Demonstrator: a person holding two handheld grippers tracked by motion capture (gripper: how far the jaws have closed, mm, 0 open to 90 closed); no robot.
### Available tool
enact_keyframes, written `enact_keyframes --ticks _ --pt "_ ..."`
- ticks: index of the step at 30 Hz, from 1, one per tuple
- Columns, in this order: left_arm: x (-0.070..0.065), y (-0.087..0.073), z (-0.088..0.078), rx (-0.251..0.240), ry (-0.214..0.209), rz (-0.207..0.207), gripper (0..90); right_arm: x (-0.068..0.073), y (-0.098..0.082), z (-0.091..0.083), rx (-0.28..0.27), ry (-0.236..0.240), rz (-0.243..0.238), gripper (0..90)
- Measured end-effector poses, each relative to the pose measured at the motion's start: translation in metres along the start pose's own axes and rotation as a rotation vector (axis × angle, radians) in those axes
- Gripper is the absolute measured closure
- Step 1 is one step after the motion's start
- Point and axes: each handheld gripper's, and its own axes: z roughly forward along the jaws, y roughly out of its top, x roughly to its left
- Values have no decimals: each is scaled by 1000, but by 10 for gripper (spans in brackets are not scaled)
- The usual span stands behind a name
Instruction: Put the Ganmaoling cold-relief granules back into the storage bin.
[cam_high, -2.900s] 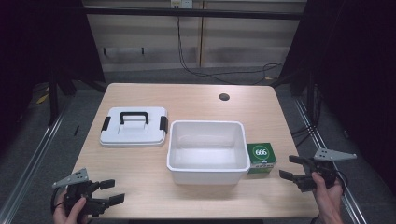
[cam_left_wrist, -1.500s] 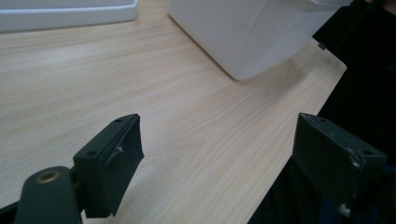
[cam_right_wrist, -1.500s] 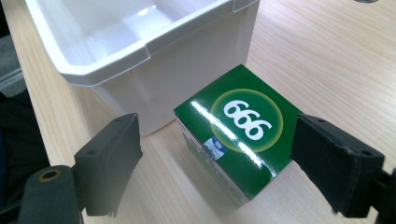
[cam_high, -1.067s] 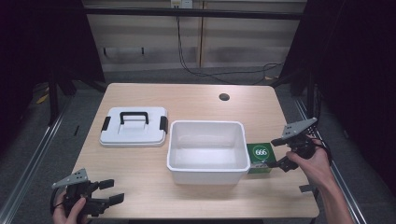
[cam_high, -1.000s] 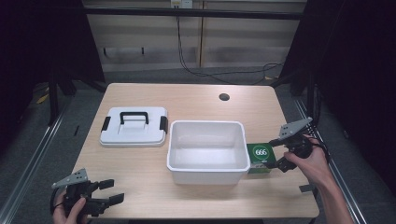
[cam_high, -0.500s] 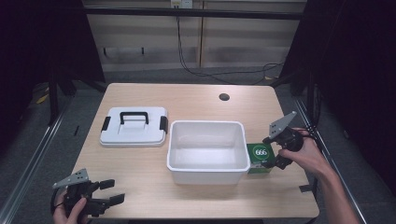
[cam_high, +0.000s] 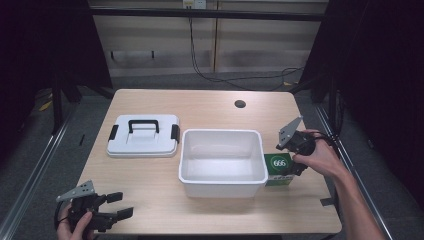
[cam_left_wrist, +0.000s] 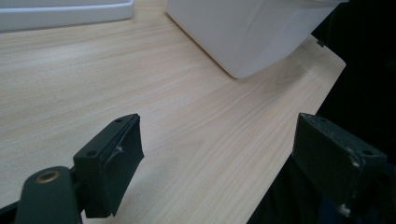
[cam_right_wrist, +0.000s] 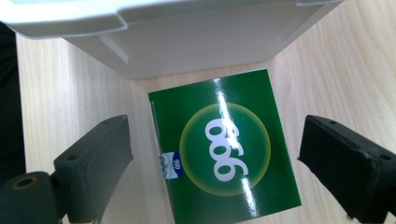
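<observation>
- Black jaws of left gripper (cam_high: 107, 212) spread wide apart w/ nothing between them; it sits at near left corner of table (cam_high: 210, 102), held in person's hand, well apart from everything else.
- Left gripper view: jaws over bare wood near the table edge; corner of white tub (cam_left_wrist: 252, 32) farther off, edge of white lid (cam_left_wrist: 60, 11) at top left.
- Green box (cam_high: 279, 169) marked "666" lies flat on table at right, just beside tub's (cam_high: 222, 161) right wall; can't tell if touching.
- Right gripper (cam_high: 295, 155) above the box, held in person's right hand (cam_high: 320, 157); grey plate on top tilted.
- Right gripper view: jaws wide, one on each side of box (cam_right_wrist: 224, 149), not touching it, gaps both sides. Nothing gripped. Tub wall (cam_right_wrist: 187, 37) right behind the box – tight on that side.
- Tub is open, nothing seen inside, mid-table, between the two grippers.
- Lid (cam_high: 143, 135) w/ black handle + black side clips lies flat, left of tub, close but apart.
- Small dark round hole (cam_high: 240, 104) in tabletop toward far right.
- Beyond table: cables on floor, dark surroundings.
</observation>
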Motion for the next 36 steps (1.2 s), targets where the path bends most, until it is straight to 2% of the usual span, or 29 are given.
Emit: enact_keyframes --ticks 1,2,3,5,12,14,15,16,20,21,24,28,30,31,36 --pt "0 0 0 0 0 0 160 0 1 1 9 5 2 84" --pt "0 0 0 0 0 0 160 -2 3 4 34 9 -16 84" --pt "0 0 0 0 -2 -3 160 -2 3 4 34 9 -16 84" --pt "0 0 0 -1 -5 -2 160 -4 7 8 95 10 -32 84" --pt "0 0 0 1 -3 -2 160 -7 8 14 154 30 -50 84" --pt "0 0 1 0 -4 -5 160 -8 8 17 160 48 -76 84" --pt "0 0 1 0 -6 -5 160 -7 8 19 164 55 -71 84" --pt "0 0 1 -2 -7 -5 159 -8 8 20 153 51 -94 83" --pt "0 0 0 -1 -7 -5 160 -8 8 23 174 48 -81 84" --pt "0 0 0 -1 -7 -4 160 -10 8 25 179 42 -99 84" --pt "0 0 0 -1 -7 -3 160 -10 8 32 202 55 -105 85" --pt "0 0 0 -1 -8 -4 160 -11 6 33 216 54 -97 104" --pt "0 0 0 -1 -11 -3 160 -8 5 33 246 61 -55 109" --pt "0 0 0 0 -9 -1 160 -10 5 34 231 62 -88 114" --pt "0 0 0 1 -9 0 160 -9 5 35 250 53 -79 121"
